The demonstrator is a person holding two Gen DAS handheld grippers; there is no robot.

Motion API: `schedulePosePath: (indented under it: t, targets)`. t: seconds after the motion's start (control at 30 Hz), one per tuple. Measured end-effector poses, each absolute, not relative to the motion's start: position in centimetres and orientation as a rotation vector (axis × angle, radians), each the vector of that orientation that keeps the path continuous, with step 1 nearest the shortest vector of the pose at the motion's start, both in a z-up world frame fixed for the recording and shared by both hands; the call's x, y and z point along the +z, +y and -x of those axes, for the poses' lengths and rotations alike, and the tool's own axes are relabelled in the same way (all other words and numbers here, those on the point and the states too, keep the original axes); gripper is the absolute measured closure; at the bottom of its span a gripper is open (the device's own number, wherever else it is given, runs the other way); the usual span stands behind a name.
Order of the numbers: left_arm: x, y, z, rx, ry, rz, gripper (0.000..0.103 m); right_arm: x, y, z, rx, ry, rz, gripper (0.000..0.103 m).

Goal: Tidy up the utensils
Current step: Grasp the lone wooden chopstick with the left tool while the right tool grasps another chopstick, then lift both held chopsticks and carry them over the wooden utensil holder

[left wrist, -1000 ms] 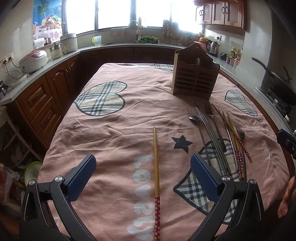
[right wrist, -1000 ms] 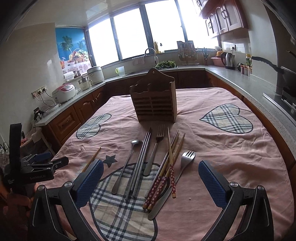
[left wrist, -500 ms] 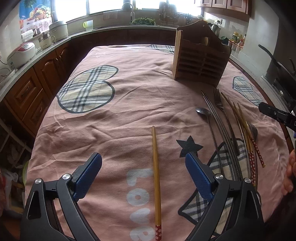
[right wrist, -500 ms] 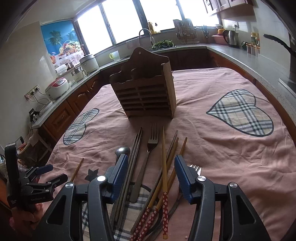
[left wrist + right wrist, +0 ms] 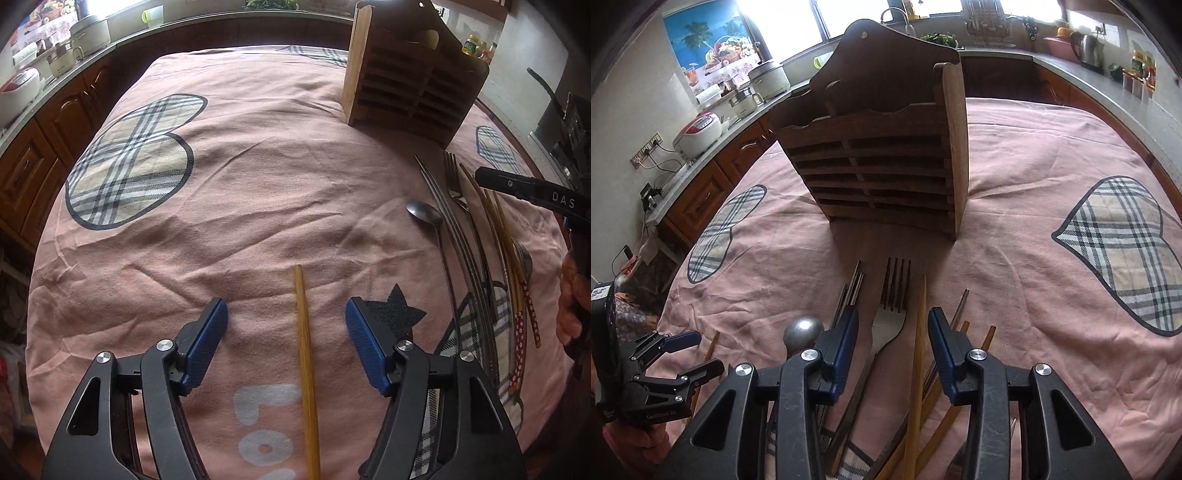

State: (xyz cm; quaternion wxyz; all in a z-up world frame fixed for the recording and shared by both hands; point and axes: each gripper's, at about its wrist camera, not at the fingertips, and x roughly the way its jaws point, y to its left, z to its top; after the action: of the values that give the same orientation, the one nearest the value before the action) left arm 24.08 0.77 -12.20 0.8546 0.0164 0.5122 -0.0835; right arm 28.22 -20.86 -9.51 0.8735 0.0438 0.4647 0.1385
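A single wooden chopstick (image 5: 304, 354) lies alone on the pink cloth (image 5: 258, 166) of the bench, running from 12 to 6 o'clock between the blue pads of the left gripper (image 5: 286, 314). The jaws have just been closing but stand apart from the stick on both sides, touching nothing. At 3 o'clock from it the other utensils lie bunched: a spoon (image 5: 424, 214), metal chopsticks (image 5: 450, 229), a fork (image 5: 454, 184) and red-patterned wooden chopsticks (image 5: 517, 295). The slatted wooden holder (image 5: 410, 85) stands upright at 1 o'clock, well apart from the lone stick.

The right gripper (image 5: 892, 328) hangs low over the bunch; its jaws have just been closing too, and the fork (image 5: 892, 306) and one wooden chopstick (image 5: 918, 350) lie between the pads, which do not yet press on either. The spoon bowl (image 5: 803, 328) sits just outside the pad at 9 o'clock.

Compared with a second ago, both grippers are lower and nearer the cloth, their jaws narrower, and the holder (image 5: 882, 158) looms much larger in the right wrist view. The lone chopstick and the bunch lie where they lay.

Only the right wrist view shows the holder's front compartments, and the left gripper (image 5: 690, 354) with the hand below it at 8 o'clock. Only the left wrist view shows the bunch's full length and the patterned ends, with a person's hand (image 5: 572, 295) at 3 o'clock.
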Motion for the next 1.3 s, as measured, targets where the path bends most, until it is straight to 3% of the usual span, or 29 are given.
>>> schedulePosePath:
  t: [0.17,0.23,0.27,0.3,0.33,1.3]
  targets:
    - [-12.2,0.2,-24.2,-0.177,1.065,-0.081,0.050,-10.8,-20.3,-30.1,0.268,1.028,-0.033,0.071]
    - [-12.1,0.1,-24.3,-0.181,1.058,-0.087,0.066,-11.4,-20.2,-30.6,0.261,1.049,-0.022,0.080]
    - [-12.1,0.1,-24.3,-0.184,1.054,-0.089,0.072,-11.6,-20.3,-30.7,0.262,1.055,-0.027,0.089]
    - [-12.0,0.2,-24.4,-0.188,1.053,-0.087,0.085,-11.6,-20.4,-30.7,0.261,1.055,-0.029,0.097]
    - [-12.0,0.2,-24.5,-0.190,1.054,-0.081,0.095,-11.5,-20.5,-30.6,0.265,1.049,-0.035,0.097]
    - [-1.6,2.1,-19.9,-0.288,0.809,0.066,0.098,-0.5,-21.9,-22.6,0.314,0.766,-0.174,0.098]
